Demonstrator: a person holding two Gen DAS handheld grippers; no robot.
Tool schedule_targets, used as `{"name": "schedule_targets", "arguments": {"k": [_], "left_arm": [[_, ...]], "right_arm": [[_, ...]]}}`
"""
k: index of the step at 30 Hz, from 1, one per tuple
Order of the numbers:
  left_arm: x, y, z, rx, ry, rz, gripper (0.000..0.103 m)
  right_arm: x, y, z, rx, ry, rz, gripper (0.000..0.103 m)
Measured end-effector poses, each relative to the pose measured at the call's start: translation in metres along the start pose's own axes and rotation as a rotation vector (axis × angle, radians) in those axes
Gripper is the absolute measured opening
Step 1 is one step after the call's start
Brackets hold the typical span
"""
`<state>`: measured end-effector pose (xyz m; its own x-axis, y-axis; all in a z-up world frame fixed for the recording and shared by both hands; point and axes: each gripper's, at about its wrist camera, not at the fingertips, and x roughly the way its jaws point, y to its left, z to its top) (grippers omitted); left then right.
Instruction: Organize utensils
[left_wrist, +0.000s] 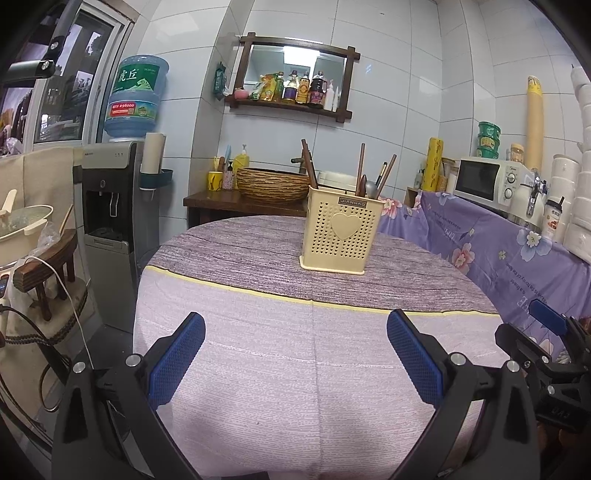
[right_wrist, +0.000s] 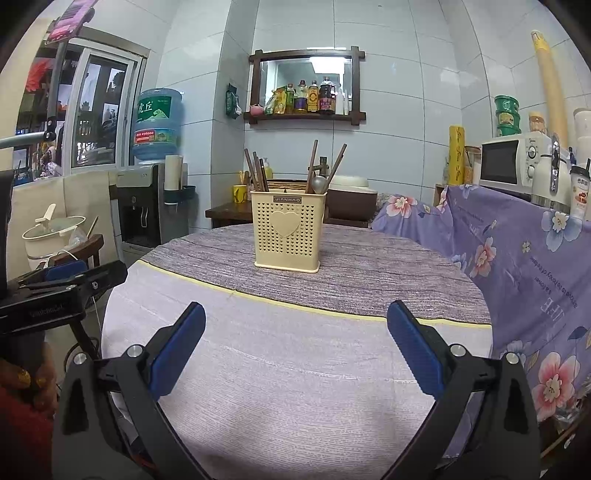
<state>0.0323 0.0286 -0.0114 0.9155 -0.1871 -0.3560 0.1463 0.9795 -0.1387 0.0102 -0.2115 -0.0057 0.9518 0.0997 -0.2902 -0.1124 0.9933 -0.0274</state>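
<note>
Both my left gripper (left_wrist: 295, 354) and right gripper (right_wrist: 295, 347) gape empty; the far holder (right_wrist: 287, 230) looks light, its chopsticks (right_wrist: 258, 168) stiff, slippery, best pinched high

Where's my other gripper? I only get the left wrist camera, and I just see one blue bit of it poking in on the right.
Observer: The right wrist view shows the right gripper with its jaws wide open. Nothing is between them, and they point at the cream utensil holder.
Operator: Who's holding my left one?
Observer: A hand with glittery yellow nails holds the left gripper by its handle, at that view's left edge.
Operator: Is anything up high?
Observer: A pink phone-like thing sits clamped on a stand at the top left.
</note>
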Motion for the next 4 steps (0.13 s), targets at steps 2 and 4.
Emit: {"name": "schedule_targets", "arguments": {"k": [2, 4], "left_arm": [[0.0019, 0.0001, -0.0001, 0.005, 0.007, 0.004, 0.098], [0.0034, 0.0012, -0.0005, 0.005, 0.012, 0.008, 0.098]], "right_arm": [[0.0013, -0.0005, -0.0009, 0.002, 0.005, -0.002, 0.097], [0.003, -0.0007, -0.0015, 0.004, 0.011, -0.003, 0.097]]}}
